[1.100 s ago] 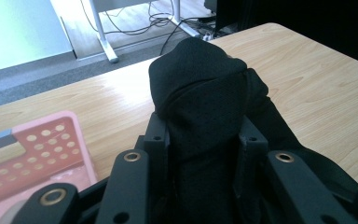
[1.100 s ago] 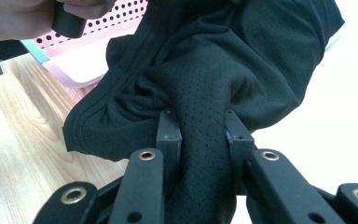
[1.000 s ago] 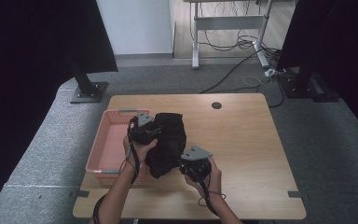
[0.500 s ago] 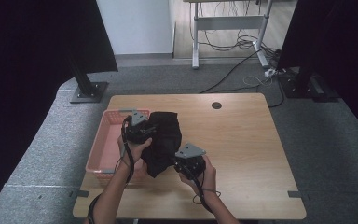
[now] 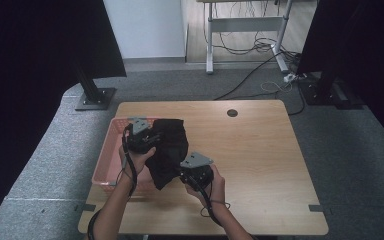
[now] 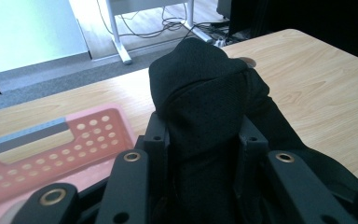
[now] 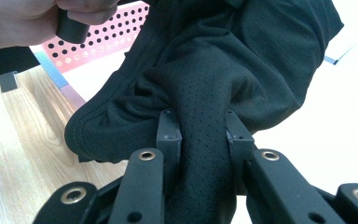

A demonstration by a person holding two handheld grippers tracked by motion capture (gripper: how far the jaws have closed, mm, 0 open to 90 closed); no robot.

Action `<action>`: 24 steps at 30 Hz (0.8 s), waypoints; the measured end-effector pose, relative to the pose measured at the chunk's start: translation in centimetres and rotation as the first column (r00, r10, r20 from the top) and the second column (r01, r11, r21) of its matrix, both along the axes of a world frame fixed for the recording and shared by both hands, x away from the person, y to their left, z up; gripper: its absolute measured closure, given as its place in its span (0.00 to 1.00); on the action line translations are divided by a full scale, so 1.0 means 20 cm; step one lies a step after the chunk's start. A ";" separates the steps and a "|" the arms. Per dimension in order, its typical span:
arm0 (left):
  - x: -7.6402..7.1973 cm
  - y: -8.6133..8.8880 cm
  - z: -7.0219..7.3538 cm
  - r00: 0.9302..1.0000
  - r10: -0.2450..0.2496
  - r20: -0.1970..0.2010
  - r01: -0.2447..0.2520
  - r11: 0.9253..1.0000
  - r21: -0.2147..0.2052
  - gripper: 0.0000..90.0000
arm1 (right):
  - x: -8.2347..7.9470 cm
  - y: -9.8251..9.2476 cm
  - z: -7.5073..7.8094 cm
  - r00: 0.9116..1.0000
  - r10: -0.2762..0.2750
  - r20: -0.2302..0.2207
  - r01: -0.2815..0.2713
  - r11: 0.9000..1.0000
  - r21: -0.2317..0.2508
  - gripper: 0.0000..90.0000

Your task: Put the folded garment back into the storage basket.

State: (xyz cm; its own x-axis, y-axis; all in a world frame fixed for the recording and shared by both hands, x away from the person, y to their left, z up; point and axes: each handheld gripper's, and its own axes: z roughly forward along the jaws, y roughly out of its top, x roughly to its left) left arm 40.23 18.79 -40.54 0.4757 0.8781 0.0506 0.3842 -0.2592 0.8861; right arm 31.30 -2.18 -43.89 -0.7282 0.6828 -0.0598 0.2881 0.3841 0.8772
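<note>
The wooden table [image 5: 260, 150] fills the frame's centre; a pink perforated basket [image 5: 111, 160] sits at its left edge. Beside it, seemingly lifted, a black garment [image 5: 170, 147] is pinched by the left gripper [image 6: 200, 140] and right gripper [image 7: 200, 130].

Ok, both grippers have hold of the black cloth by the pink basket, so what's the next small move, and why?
Probably draw the two grippers apart to stretch it flat. The left gripper and right gripper are each shut on a bunched fold of the black garment, which hangs crumpled between them at the edge of the pink basket. The bare wooden table to the right offers room to spread it.
</note>
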 end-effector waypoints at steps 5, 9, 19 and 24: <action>0.00 0.03 0.01 1.000 0.010 0.002 -0.010 1.000 0.001 0.71 | 0.00 0.03 0.01 1.000 0.007 0.003 -0.007 1.000 -0.001 0.81; -0.01 0.05 0.01 1.000 0.016 0.002 -0.016 1.000 0.005 0.70 | 0.00 0.05 0.01 1.000 0.007 0.000 -0.007 1.000 -0.003 0.81; 0.00 0.08 0.01 1.000 0.017 0.009 -0.018 1.000 0.009 0.70 | 0.01 0.09 0.03 1.000 0.011 0.004 -0.011 1.000 0.006 0.81; 0.00 0.10 0.01 1.000 0.021 0.004 -0.021 1.000 0.009 0.70 | 0.01 0.11 0.02 1.000 0.010 -0.001 -0.010 1.000 0.012 0.81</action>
